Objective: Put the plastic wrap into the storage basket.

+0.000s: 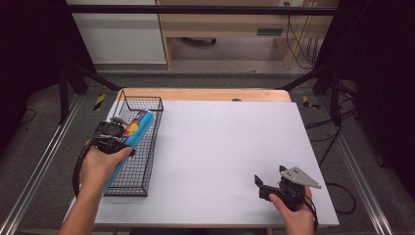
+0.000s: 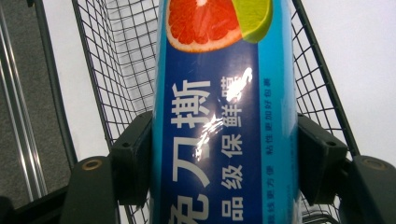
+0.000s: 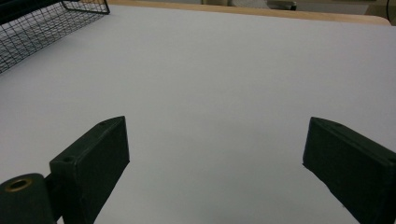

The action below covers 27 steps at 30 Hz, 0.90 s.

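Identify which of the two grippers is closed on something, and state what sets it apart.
The left gripper: its jaws clamp the blue cling-film box over the wire basket. The right gripper is open.

Blue box (image 2: 224,121): white Chinese print, large "免刀撕", smaller "品级保鲜膜"; fine line near right edge too small to read.

left claw (image 1: 113,135) clamped shut, right claw (image 1: 268,185) spread wide, low
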{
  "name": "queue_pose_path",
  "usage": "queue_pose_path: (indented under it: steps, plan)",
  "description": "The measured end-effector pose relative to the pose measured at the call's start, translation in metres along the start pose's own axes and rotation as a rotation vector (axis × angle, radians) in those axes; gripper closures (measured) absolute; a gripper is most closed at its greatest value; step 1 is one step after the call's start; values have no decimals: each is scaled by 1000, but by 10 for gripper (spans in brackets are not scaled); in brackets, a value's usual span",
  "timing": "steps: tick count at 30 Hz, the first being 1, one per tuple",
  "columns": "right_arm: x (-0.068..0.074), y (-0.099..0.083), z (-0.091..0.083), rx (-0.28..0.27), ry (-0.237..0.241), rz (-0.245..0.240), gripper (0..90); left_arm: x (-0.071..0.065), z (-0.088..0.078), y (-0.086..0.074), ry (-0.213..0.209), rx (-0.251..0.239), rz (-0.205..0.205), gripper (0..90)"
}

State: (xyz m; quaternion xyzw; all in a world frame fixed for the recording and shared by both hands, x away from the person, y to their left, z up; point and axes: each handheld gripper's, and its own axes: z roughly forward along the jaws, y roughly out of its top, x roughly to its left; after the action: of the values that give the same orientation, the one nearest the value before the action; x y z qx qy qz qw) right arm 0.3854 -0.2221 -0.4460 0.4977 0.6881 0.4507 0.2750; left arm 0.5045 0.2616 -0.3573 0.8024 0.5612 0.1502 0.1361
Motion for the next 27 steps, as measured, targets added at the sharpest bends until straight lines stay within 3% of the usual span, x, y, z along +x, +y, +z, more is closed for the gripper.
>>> queue_pose_path:
  steps: [12,27]
  plan:
    - [1,0,0,1,2,-1,72,5,6,-5,-11,18,-26,320]
    - [0,0,0,0,6,0,72,9,17,-3,-22,84,-42,319]
